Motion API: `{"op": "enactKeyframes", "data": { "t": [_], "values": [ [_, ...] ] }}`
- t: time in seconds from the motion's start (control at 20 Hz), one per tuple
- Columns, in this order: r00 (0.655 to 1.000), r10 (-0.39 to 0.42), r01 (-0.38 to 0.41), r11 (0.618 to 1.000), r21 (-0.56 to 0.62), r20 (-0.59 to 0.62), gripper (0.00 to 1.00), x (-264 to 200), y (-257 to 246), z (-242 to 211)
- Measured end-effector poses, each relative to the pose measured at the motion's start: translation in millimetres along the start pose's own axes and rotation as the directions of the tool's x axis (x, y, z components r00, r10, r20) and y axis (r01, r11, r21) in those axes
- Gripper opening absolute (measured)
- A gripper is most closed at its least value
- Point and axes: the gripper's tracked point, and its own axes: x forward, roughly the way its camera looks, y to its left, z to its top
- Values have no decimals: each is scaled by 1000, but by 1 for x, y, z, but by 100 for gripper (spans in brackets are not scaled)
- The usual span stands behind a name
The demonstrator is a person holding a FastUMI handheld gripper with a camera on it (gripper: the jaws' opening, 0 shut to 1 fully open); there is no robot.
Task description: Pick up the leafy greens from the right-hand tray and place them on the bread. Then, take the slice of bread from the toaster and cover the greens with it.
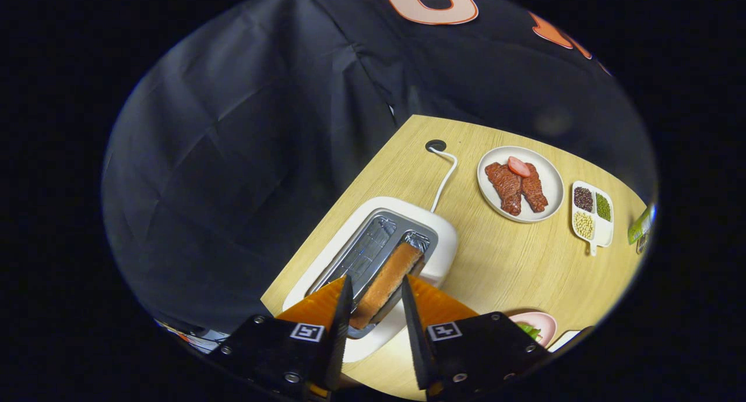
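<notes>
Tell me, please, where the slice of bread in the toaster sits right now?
The brown slice of bread stands in the white toaster's slot nearer the plates, its near end between the open orange fingers of the gripper.

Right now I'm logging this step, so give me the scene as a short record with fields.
gripper: open, fingers on either side of the bread slice, not pressing it
bread slice: standing in the toaster slot
toaster: white, on the table, cord running to a hole
plate: holds meat and a pink slice
divided dish: beans, three compartments
pink plate: with greens
</notes>
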Motion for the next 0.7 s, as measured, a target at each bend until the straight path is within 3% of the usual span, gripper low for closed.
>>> {"op": "enactKeyframes", "data": {
  "t": [0.05,0.15,0.35,0.7],
  "values": [
    [1000,2,-2,1000,8,7,35,0,-1,-1],
    [999,25,-26,999,29,33,17,-6,-2,1],
    [991,84,-93,993,76,105,9,-34,-4,7],
    [952,153,-174,983,56,266,9,-102,-20,1]
  ]
}}
